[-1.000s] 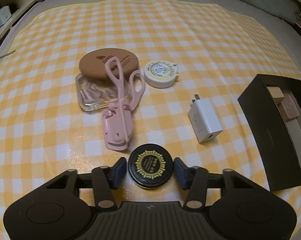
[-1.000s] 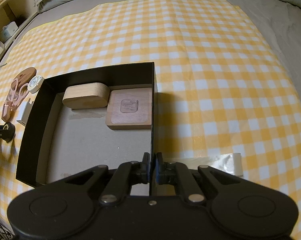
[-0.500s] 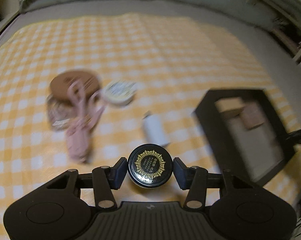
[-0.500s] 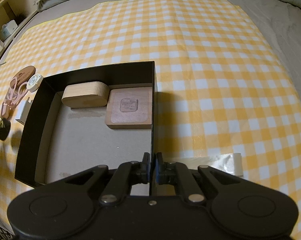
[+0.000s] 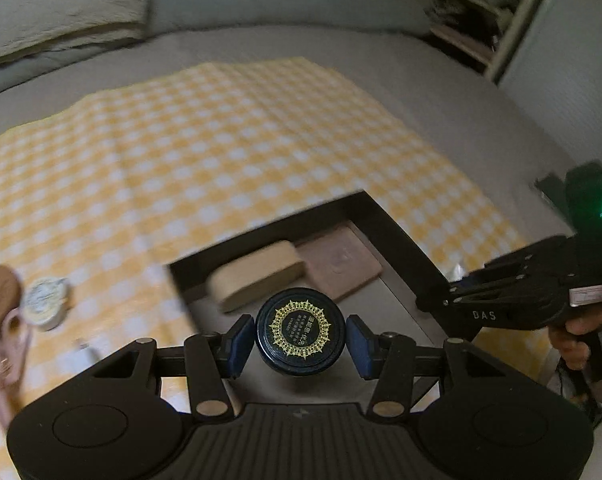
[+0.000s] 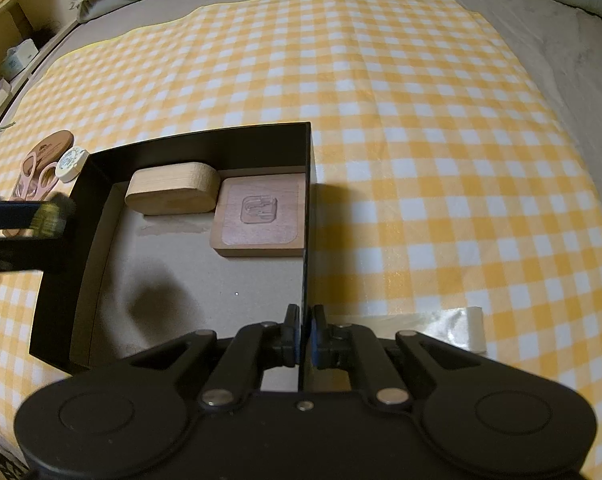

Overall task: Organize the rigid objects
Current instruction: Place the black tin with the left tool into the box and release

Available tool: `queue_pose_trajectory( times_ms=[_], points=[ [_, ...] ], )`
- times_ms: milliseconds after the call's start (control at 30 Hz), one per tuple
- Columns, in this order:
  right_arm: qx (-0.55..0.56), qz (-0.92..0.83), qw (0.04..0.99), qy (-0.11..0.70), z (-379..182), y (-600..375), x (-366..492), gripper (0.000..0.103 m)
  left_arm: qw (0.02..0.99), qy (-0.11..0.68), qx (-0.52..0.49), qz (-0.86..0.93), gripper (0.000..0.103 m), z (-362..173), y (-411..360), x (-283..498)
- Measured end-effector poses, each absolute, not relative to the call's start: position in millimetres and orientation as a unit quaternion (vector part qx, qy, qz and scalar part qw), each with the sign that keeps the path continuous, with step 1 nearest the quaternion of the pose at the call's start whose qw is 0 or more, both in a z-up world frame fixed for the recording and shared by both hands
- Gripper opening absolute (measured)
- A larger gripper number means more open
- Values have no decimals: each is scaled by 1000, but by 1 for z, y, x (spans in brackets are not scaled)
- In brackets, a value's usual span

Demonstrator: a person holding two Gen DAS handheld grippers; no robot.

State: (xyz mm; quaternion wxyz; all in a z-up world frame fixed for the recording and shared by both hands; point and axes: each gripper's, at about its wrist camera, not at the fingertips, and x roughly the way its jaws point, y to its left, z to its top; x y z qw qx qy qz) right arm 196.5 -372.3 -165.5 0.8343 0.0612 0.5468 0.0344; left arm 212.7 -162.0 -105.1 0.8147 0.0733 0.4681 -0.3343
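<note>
Two tongs are working together here: the left tongs (image 5: 300, 338) are pinching a round black tin (image 5: 299, 330) with a gold emblem on its lid, carrying it in the air above the open floor of the black box (image 6: 101, 216), while the right tongs (image 6: 306, 334) are pressed together on the box's near right wall, steadying it. Ahead of the left tongs, a pale wooden block (image 5: 257, 280) and a square wooden coaster (image 5: 343, 266) are sitting against the far wall, so the free floor is lying directly beneath and nearer than the tin. Because the pads are gripping only the tin's curved sides, it is probably at risk of twisting or slipping out if the swing ends abruptly; the view is blurring, which suggests fast travel. Letting go from this height is likely to make it bounce, roll on edge or land on the wooden block. Off to the left, a pink eyelash curler (image 6: 35, 178) and a small white tape measure (image 6: 72, 163) are waiting on the checked cloth (image 6: 421, 160).
</note>
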Motion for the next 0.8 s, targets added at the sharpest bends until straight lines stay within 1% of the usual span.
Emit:
queue_pose_trajectory(
  times_ms=[100, 333, 533, 800],
  points=[
    [62, 34, 834, 547, -166, -372, 196, 6, 800, 488, 99, -335, 51, -122, -188, 218],
    [63, 36, 834, 547, -165, -372, 196, 6, 782, 521, 139, -313, 51, -157, -216, 235],
    [65, 39, 834, 547, -164, -373, 196, 6, 778, 538, 133, -297, 51, -171, -225, 247],
    [70, 42, 833, 547, -164, -375, 194, 7, 798, 531, 108, -262, 51, -177, -230, 260]
  ],
)
